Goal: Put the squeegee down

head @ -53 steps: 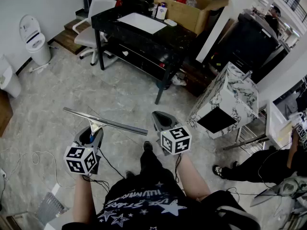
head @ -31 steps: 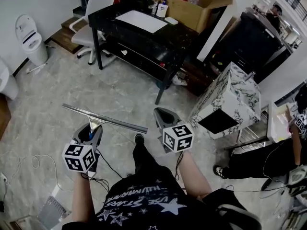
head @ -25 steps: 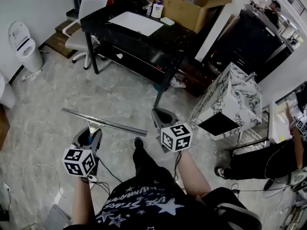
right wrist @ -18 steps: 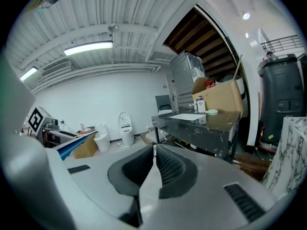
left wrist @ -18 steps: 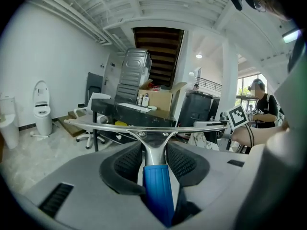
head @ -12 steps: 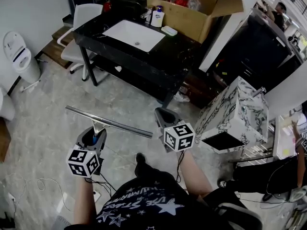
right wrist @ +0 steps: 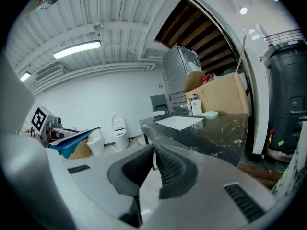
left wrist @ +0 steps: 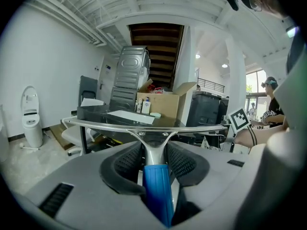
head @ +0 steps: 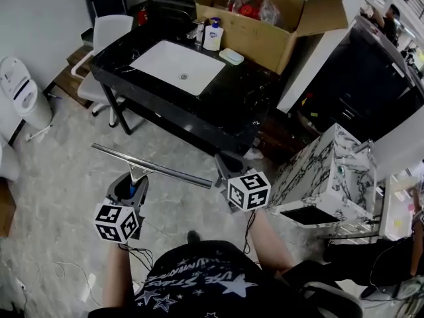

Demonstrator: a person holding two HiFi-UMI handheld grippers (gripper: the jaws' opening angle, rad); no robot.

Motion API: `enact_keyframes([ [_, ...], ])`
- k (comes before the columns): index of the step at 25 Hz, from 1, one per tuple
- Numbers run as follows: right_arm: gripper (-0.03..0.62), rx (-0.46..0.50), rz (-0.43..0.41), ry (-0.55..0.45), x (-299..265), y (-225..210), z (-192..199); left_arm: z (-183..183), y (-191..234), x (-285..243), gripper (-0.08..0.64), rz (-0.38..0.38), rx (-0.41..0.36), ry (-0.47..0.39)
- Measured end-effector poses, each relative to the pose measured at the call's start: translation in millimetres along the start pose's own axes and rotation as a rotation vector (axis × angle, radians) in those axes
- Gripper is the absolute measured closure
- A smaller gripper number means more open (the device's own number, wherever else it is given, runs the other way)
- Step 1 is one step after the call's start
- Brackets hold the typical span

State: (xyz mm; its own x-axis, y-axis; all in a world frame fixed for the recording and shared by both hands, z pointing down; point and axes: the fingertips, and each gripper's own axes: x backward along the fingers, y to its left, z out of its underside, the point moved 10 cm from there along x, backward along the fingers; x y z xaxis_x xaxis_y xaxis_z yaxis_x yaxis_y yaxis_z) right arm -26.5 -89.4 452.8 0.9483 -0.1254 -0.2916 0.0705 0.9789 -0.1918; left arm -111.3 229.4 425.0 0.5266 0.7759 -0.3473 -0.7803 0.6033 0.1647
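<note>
Squeegee (head: 152, 169) held up in the left gripper (head: 132, 181), in the air over the floor (head: 59, 171), just short of the counter (head: 245, 105).

The black counter carries a white sink (head: 177, 67), with an open box (head: 265, 35) at its far end. A marble cabinet (head: 334, 171) stands to the right and a white chair (head: 106, 38) to the left. The squeegee's long metal blade lies crosswise in front of both grippers, roughly level and touching nothing. Its blue handle (left wrist: 156, 190) runs back between the left gripper's pads, which are clamped on it from both sides. The right gripper (head: 228, 167) is beside it, its pads (right wrist: 139, 169) closed tip to tip with nothing between them. A soap bottle (head: 212, 35) stands behind the sink.
</note>
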Motion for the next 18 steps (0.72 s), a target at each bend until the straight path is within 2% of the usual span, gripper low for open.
enact_keyframes([
  [8, 0.538, -0.03, 0.043, -0.013, -16, -54, -13, -32, -9, -86, 0.383, 0.075, -0.022, -0.004],
  [18, 0.538, -0.082, 0.172, -0.05, -7, -99, -24, -79, -13, -158, 0.383, 0.19, -0.099, -0.011],
])
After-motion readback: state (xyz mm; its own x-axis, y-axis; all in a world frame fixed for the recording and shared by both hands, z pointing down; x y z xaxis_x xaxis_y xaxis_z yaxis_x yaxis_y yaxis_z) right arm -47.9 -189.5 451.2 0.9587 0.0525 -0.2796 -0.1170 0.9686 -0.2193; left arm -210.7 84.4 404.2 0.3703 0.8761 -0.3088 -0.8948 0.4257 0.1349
